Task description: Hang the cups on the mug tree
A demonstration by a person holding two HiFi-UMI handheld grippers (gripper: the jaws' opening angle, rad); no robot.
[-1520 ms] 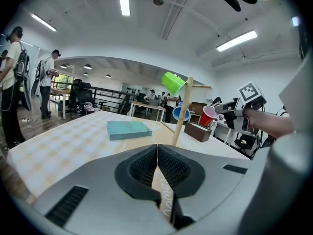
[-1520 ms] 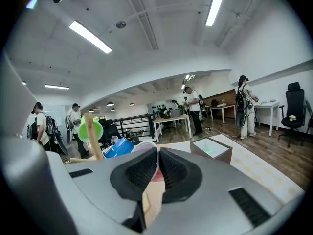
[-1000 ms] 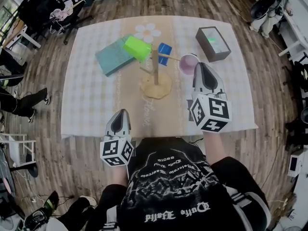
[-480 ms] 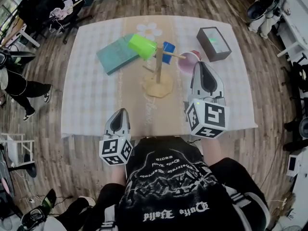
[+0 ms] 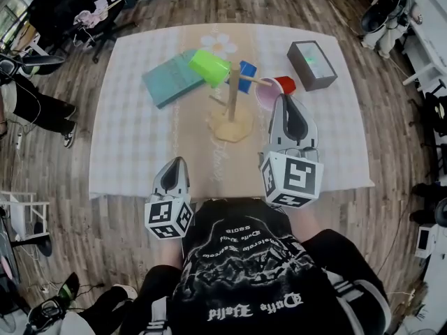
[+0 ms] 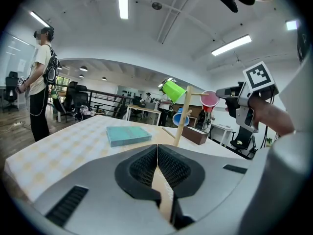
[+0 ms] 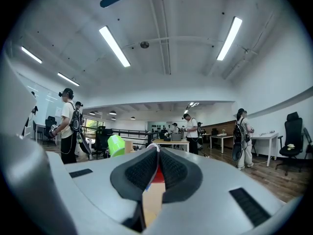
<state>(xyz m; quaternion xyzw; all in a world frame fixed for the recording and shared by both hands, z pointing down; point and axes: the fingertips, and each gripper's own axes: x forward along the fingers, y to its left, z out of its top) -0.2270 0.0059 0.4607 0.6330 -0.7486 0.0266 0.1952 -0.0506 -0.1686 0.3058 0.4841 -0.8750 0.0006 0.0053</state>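
Note:
The wooden mug tree (image 5: 232, 103) stands mid-table. A green cup (image 5: 208, 67) hangs on its left peg and a blue cup (image 5: 244, 72) sits just behind the pole. My right gripper (image 5: 283, 100) is shut on the rim of a red cup (image 5: 278, 88), which is tipped on its side at the tip of the right peg. Red shows between its pads (image 7: 157, 173). My left gripper (image 5: 173, 172) is shut and empty, low by the table's near edge. From the left gripper view (image 6: 157, 148) I see the tree (image 6: 182, 124), green cup (image 6: 172, 90) and red cup (image 6: 209, 99).
A teal book (image 5: 171, 80) lies left of the tree and a dark box (image 5: 311, 63) sits at the back right. A flower print (image 5: 218, 43) marks the far side of the checked cloth (image 5: 140, 138). People and office chairs stand around the table.
My right gripper has drawn slightly left and toward me with the red cup, which has tipped so its red outside shows by the right peg. The left gripper has stayed put.

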